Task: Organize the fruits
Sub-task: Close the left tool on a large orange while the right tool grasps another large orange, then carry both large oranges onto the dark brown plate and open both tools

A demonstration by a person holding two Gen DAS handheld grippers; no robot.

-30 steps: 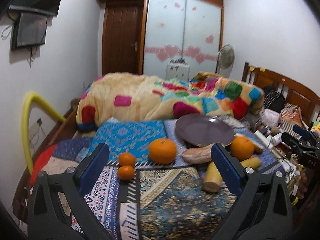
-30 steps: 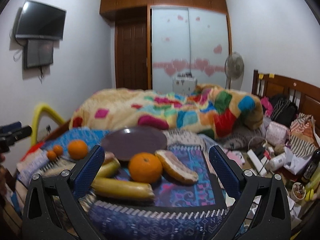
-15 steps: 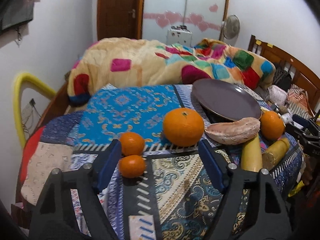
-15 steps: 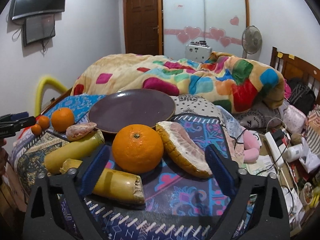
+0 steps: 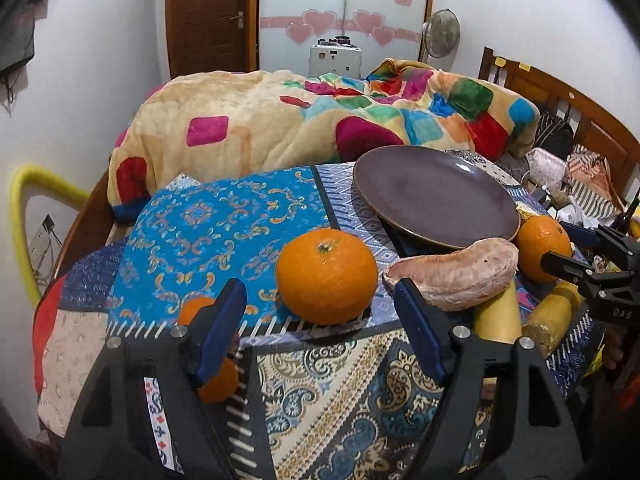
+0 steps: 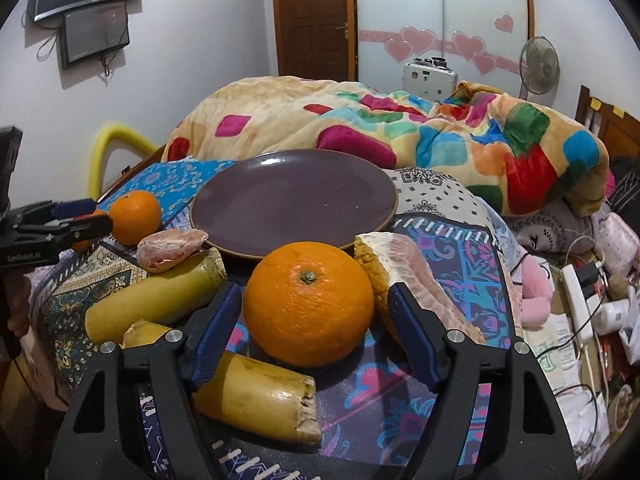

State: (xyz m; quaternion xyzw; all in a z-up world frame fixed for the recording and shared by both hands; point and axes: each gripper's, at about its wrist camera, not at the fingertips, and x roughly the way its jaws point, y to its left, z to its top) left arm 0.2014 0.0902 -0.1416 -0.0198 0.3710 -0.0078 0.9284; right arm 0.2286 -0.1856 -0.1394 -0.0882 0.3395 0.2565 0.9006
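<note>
A dark purple plate [image 5: 436,194] [image 6: 294,200] lies on the patterned bedspread. My left gripper [image 5: 320,300] is open, its jaws on either side of a large orange [image 5: 326,276], not touching it. My right gripper [image 6: 314,300] is open around a second large orange [image 6: 308,302], also apart from it. A peeled pomelo segment [image 5: 454,274] [image 6: 172,246] lies beside the plate. A pomelo wedge with rind [image 6: 408,280] lies right of the second orange. Two yellow stalk pieces [image 6: 156,294] [image 6: 256,394] lie at the front. Two small tangerines [image 5: 192,310] [image 5: 220,380] sit partly behind my left finger.
A bunched multicoloured blanket [image 5: 320,116] lies behind the plate. A yellow foam tube [image 5: 24,208] stands at the left bed edge. Clutter, cables and a power strip [image 6: 576,300] fill the right side. A wooden headboard [image 5: 560,96] is at the far right.
Both grippers moved forward and down towards the fruit. Each large orange now sits between the open jaws of one gripper. The jaws stand a little narrower than before.
</note>
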